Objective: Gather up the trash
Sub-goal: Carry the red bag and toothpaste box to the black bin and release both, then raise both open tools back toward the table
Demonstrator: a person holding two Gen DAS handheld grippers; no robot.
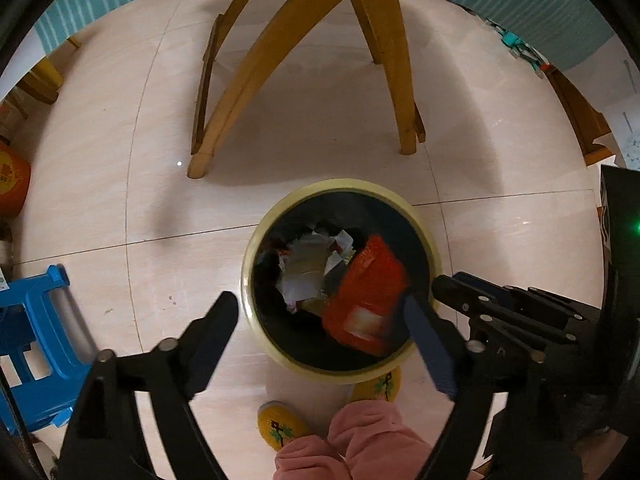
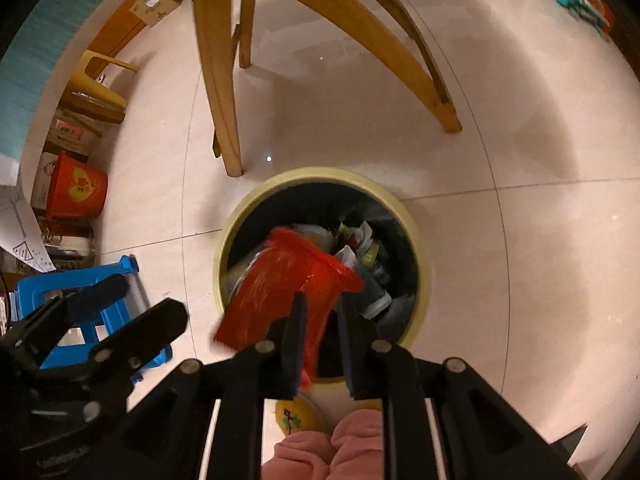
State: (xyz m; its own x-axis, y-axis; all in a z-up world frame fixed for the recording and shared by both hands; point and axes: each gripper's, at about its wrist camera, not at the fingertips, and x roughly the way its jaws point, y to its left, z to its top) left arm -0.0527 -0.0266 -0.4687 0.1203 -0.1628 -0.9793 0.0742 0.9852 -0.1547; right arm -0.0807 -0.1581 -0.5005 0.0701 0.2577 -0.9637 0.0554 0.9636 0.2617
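Observation:
A round bin with a pale yellow rim (image 1: 256,248) (image 2: 224,240) stands on the tiled floor below both grippers, with crumpled paper trash (image 1: 308,276) (image 2: 364,248) inside. A red wrapper (image 1: 368,300) (image 2: 288,284) hangs blurred over the bin's mouth. My right gripper (image 2: 322,312) is just above the wrapper with its jaws slightly apart; the wrapper's lower edge lies between them. It also shows in the left wrist view (image 1: 460,292). My left gripper (image 1: 320,320) is wide open and empty above the bin's near rim; it also shows in the right wrist view (image 2: 140,304).
Wooden chair legs (image 1: 224,120) (image 2: 224,100) stand beyond the bin. A blue plastic stool (image 1: 36,332) (image 2: 96,308) and a red bucket (image 2: 76,192) are at the left. The person's yellow slippers (image 1: 280,424) and pink trousers (image 1: 360,440) are just behind the bin.

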